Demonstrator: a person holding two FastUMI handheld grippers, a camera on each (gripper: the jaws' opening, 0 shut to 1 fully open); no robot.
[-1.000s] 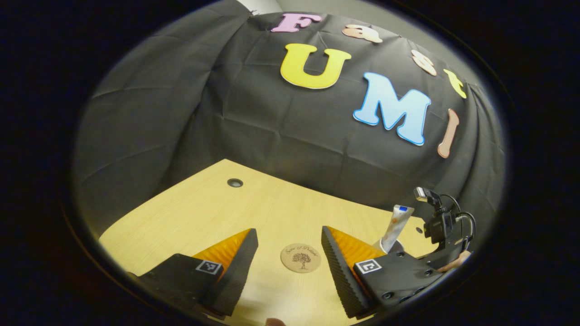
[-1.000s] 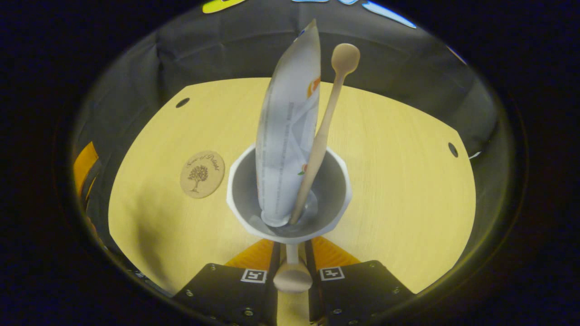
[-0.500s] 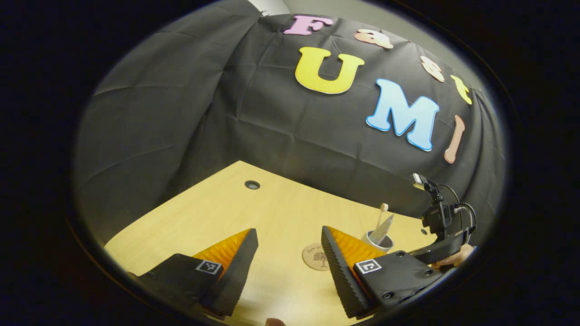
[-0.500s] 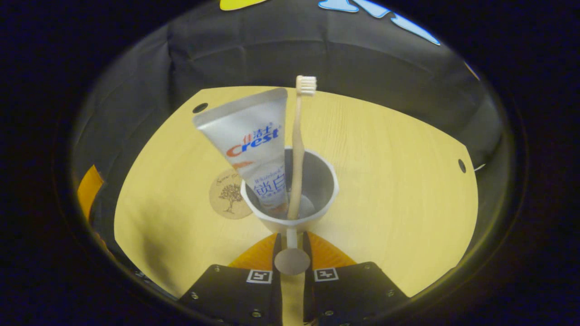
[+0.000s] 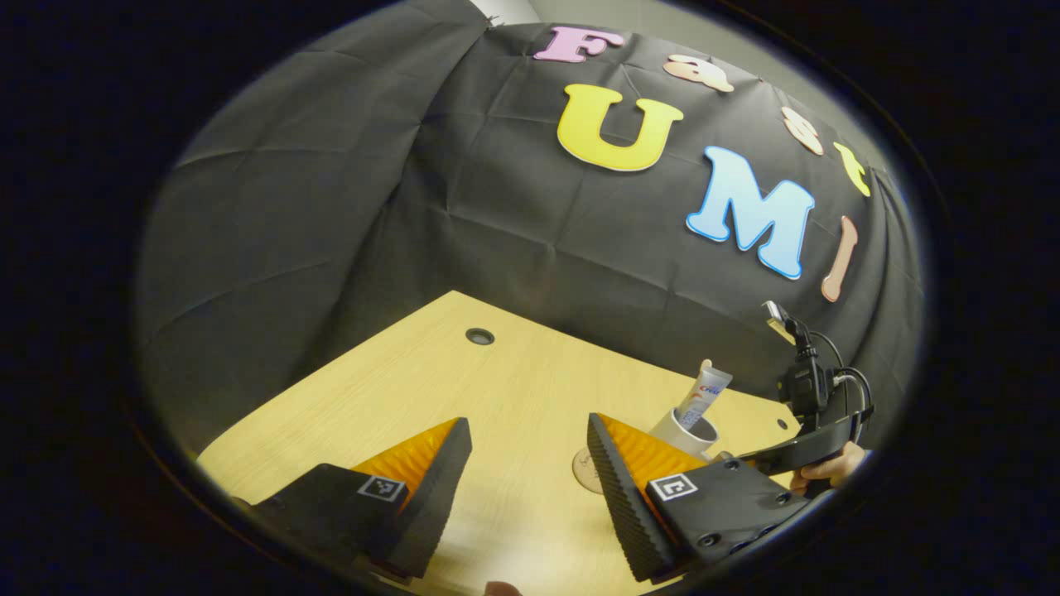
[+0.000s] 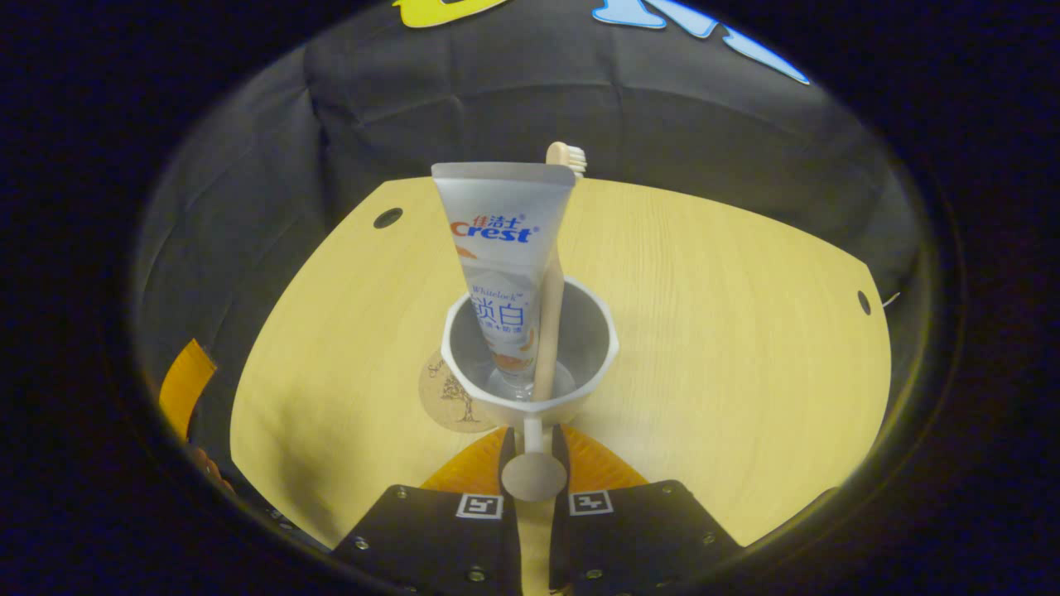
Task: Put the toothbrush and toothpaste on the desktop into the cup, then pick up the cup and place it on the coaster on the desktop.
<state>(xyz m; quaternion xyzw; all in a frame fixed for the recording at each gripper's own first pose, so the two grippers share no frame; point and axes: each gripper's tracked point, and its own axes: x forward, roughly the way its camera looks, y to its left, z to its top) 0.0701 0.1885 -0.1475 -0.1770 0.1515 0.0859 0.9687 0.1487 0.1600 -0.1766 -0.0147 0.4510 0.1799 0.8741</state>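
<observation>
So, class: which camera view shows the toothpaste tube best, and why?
The right gripper view: the toothpaste tube stands large and central in the cup, beside the toothbrush. In the left gripper view the tube is small and distant, partly behind that gripper's finger.

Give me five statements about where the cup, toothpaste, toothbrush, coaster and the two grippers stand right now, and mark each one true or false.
1. The toothpaste and the toothbrush both stand inside the cup. True.
2. The right gripper is open and clear of the cup. False: its fingers are closed on the cup's handle.
3. The coaster lies far off at the back edge of the table. False: it shows partly behind the cup, at its lower left in the right gripper view.
4. The left gripper is open and holds nothing. True.
5. The toothbrush lies flat on the table. False: it stands in the cup, bristles up.
</observation>
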